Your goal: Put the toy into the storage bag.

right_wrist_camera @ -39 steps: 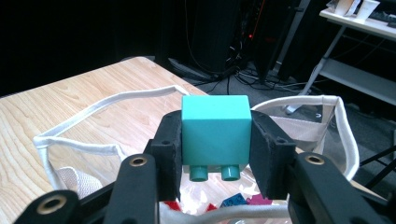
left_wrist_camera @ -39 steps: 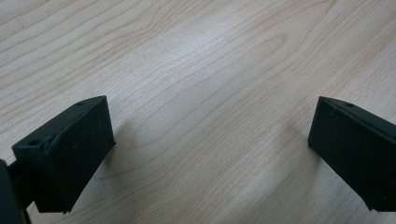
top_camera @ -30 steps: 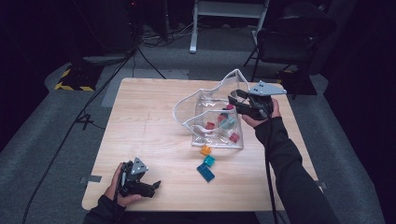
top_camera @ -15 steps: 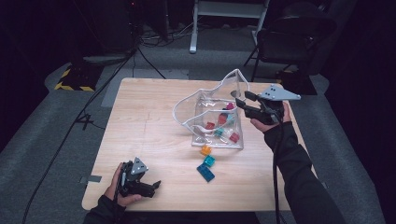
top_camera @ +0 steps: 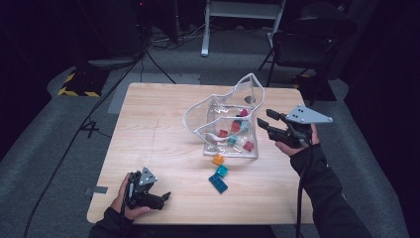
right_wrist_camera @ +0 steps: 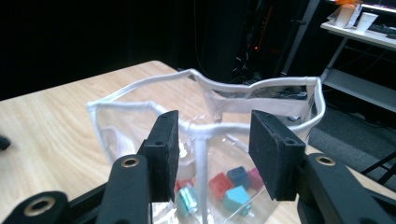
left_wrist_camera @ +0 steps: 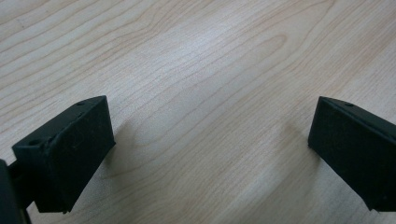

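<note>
The clear bag (top_camera: 225, 124) on the tabletop (top_camera: 158, 129) holds coloured blocks (top_camera: 237, 134), its white-trimmed mouth gaping. My right tongs (top_camera: 264, 121) have just been opening, empty beside it; my left tongs (top_camera: 166, 197) gape wide.

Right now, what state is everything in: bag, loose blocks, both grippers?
Clear bag: standing open on the table, mouth wide, coloured blocks inside.
Orange block: loose on the table, just outside the bag.
Two teal blocks: loose on the table, nearer the person.
Left gripper: open, nothing between the jaws, low over bare wood.
Right gripper: jaws just opened, apart from the bag's rim, holding nothing.
</note>
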The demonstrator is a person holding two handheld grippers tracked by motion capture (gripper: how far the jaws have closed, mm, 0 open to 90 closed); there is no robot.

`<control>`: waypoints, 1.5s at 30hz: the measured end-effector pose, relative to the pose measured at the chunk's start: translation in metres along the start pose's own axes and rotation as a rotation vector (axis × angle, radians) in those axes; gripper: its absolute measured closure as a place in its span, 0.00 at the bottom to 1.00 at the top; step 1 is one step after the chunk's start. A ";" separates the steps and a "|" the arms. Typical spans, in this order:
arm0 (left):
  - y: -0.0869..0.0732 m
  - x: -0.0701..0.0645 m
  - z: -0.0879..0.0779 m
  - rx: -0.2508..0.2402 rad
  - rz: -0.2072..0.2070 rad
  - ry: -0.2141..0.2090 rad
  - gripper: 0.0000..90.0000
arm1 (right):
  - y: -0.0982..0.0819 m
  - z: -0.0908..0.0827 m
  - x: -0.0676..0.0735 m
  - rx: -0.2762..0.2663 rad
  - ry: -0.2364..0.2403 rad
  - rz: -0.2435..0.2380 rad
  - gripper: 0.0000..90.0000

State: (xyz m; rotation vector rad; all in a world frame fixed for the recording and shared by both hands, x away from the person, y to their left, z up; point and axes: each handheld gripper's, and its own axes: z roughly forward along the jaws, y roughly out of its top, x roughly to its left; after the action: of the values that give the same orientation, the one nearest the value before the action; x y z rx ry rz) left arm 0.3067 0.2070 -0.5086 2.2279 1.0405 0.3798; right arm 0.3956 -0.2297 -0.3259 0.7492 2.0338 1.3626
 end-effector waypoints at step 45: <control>0.000 0.000 0.000 0.000 0.000 0.000 0.01 | -0.121 0.054 0.081 0.226 0.267 -0.022 0.58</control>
State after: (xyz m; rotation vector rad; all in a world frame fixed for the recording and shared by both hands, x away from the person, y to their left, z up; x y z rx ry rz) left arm 0.3067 0.2071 -0.5086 2.2280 1.0407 0.3795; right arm 0.3633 -0.1769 -0.4690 0.6655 2.4291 1.2908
